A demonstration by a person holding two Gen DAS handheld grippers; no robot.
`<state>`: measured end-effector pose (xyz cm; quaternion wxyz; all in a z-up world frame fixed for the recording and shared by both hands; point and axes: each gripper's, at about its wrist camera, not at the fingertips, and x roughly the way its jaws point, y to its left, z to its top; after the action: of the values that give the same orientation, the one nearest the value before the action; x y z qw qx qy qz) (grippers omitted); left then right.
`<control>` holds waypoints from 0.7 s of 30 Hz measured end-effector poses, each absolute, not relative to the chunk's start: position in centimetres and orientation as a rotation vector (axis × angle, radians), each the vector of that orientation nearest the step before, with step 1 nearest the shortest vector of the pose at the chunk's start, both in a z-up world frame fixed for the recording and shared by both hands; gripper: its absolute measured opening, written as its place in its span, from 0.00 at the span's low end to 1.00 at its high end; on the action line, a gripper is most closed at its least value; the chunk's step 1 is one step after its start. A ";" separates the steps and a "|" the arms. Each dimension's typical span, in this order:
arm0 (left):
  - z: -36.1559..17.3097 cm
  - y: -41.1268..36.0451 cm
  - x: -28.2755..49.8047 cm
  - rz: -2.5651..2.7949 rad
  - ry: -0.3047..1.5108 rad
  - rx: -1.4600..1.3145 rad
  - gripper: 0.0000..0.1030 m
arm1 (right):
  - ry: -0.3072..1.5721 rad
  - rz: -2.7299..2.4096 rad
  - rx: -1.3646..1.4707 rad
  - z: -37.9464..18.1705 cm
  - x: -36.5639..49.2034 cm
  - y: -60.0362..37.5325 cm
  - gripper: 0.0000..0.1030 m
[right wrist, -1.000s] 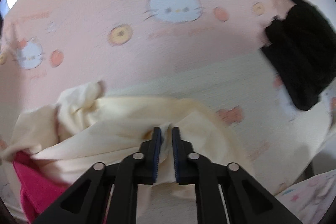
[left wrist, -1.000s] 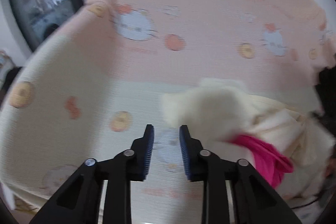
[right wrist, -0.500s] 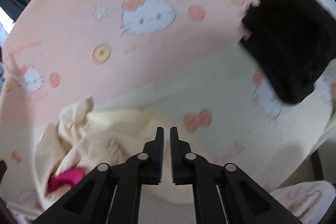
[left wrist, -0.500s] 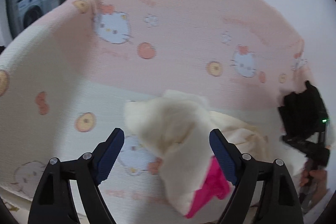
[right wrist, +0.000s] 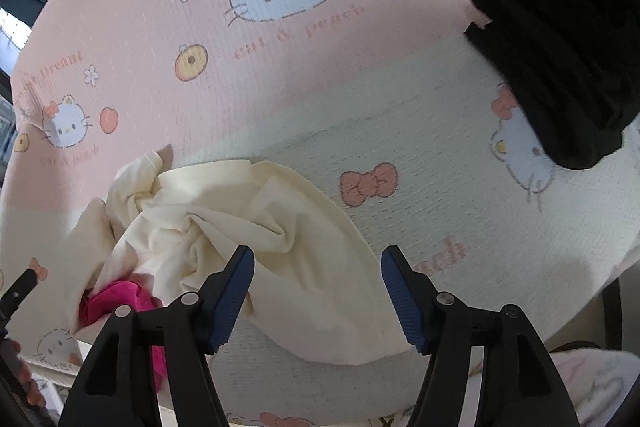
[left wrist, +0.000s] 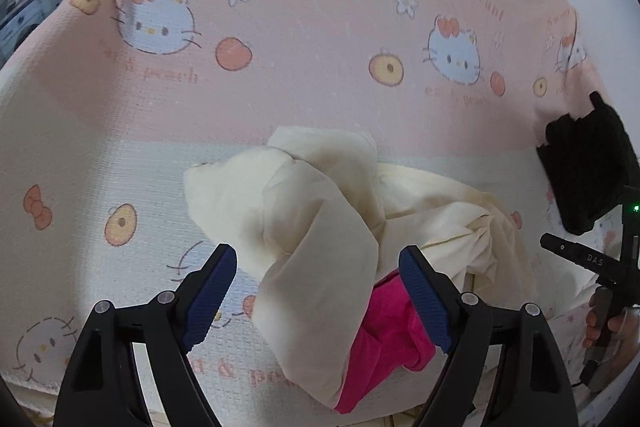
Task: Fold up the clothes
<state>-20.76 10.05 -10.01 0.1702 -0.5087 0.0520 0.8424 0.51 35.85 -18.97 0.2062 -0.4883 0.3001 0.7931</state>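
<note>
The cream garment (left wrist: 320, 211) lies crumpled, its long axis undeterminable. Both grippers' fingers (left wrist: 212, 291) (right wrist: 232, 303) are spread apart, having just been opened.

The crumpled garment (left wrist: 320, 211) lies on the sofa cover (left wrist: 120, 155), overlapping a second garment (left wrist: 384, 331); the folded stack (right wrist: 560, 39) sits well apart to its right.

- Cream garment (left wrist: 320, 227) lies crumpled in a heap on the seat, twisted folds everywhere.
- Pink garment (left wrist: 388, 331) pokes out beneath its front edge.
- Black garment (right wrist: 560, 39) sits bunched, well apart.

Bare sofa cover (right wrist: 440, 131) separates cream heap (right wrist: 248, 227) from black clothes (right wrist: 560, 39).
</note>
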 end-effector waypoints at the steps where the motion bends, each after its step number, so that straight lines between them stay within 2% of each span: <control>1: -10.3 10.2 -21.0 2.386 0.146 -1.461 0.81 | 0.844 2.205 -1.378 -19.3 0.4 36.1 0.64; 12: -14.3 11.1 -24.1 2.319 0.032 -1.652 0.81 | 0.761 2.180 -1.593 -24.0 -3.7 36.8 0.64; 21: -16.6 12.8 -25.5 2.316 0.195 -1.714 0.81 | 0.673 2.232 -1.688 -25.5 -7.7 36.7 0.64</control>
<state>-25.49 12.84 -16.60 0.1265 -0.5889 0.0668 0.7955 -7.67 36.70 -25.49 0.1313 -0.5813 0.2319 0.7688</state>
